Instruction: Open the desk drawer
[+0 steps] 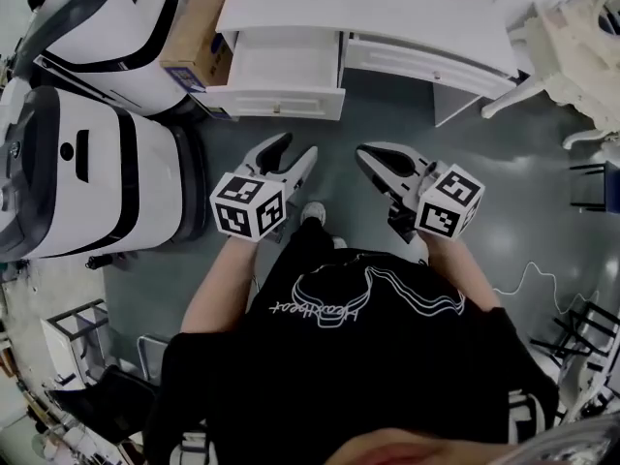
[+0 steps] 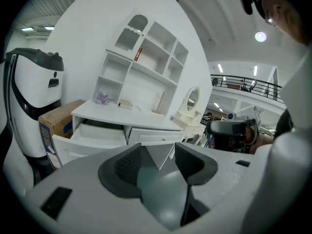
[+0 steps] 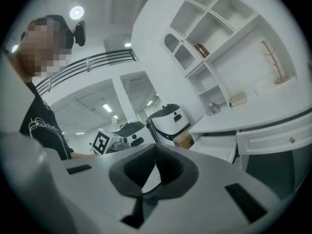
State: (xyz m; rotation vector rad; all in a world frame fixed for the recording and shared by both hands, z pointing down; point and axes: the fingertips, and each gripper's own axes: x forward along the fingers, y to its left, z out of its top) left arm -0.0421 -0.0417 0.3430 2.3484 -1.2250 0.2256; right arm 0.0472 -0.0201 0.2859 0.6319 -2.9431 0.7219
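The white desk (image 1: 368, 3) stands ahead of me, its left drawer (image 1: 281, 71) pulled out and empty, front panel (image 1: 276, 103) toward me. The right drawer (image 1: 426, 66) sits shut. My left gripper (image 1: 295, 146) hovers over the grey floor a little short of the open drawer, open with nothing between its fingers. In the left gripper view the gripper (image 2: 158, 152) points at the desk and the open drawer (image 2: 97, 133). My right gripper (image 1: 363, 151) is beside it, shut and empty, tips touching in the right gripper view (image 3: 156, 147); the open drawer (image 3: 219, 147) lies beyond.
Two large white machines (image 1: 87, 172) (image 1: 107, 22) stand at the left, with a cardboard box (image 1: 199, 37) against the desk's left side. White ornate furniture (image 1: 581, 46) is at the right. A cable (image 1: 533, 279) lies on the floor. A shelf unit (image 2: 146, 67) tops the desk.
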